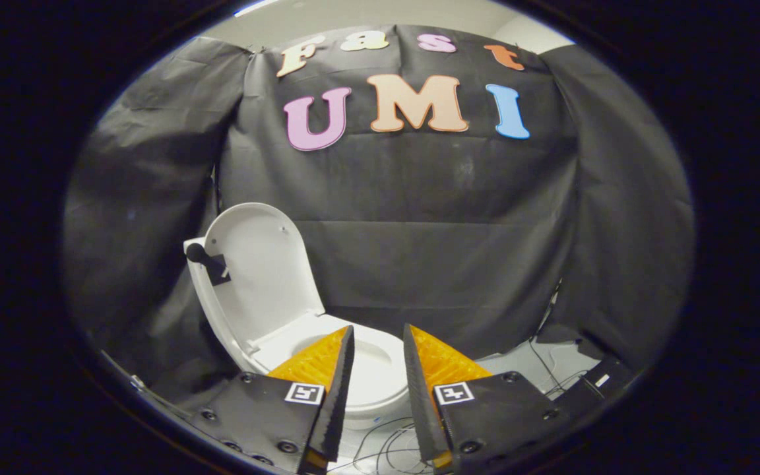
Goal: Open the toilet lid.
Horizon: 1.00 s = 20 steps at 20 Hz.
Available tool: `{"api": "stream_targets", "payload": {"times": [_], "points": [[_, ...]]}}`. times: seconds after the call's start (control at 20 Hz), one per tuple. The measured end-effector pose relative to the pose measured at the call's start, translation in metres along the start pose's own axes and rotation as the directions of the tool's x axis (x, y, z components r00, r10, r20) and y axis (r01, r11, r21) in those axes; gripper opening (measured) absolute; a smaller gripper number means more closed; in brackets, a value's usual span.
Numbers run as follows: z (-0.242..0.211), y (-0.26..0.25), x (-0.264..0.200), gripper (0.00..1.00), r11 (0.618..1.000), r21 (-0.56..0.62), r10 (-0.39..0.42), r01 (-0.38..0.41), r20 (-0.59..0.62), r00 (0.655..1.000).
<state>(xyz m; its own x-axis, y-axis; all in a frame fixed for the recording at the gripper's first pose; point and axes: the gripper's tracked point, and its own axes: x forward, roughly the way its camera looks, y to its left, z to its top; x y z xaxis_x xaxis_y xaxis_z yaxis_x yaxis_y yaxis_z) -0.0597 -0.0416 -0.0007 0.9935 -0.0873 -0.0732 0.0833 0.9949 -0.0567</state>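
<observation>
The toilet lid (262,277) stands upright, leaning back against the tank side of the toilet (360,376), so the seat ring and the bowl under it are open to view. I judge the task as already done, because a lid in this position will rest there by its own weight. On the lid's outer edge sits a small black knob (203,256) with a dark patch beside it, probably there to give the fingers something to catch. The gripper (379,356) hangs in front of the bowl, apart from the lid and touching nothing. Its two fingers (327,369) are apart with a clear gap, and the white seat shows between them. Thin cables (386,448) lie on the floor below the bowl's front edge; a low move there could snag them.
</observation>
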Motion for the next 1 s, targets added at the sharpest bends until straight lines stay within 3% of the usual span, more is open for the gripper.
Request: {"api": "stream_targets", "payload": {"times": [0.4, 1.0], "points": [[0.032, 0.001, -0.042, 0.46, 1.000, 0.003, 0.010, -0.011, 0.185, 0.983], [0.030, 0.001, -0.050, 0.45, 1.000, -0.006, 0.015, -0.014, 0.189, 0.982]]}}
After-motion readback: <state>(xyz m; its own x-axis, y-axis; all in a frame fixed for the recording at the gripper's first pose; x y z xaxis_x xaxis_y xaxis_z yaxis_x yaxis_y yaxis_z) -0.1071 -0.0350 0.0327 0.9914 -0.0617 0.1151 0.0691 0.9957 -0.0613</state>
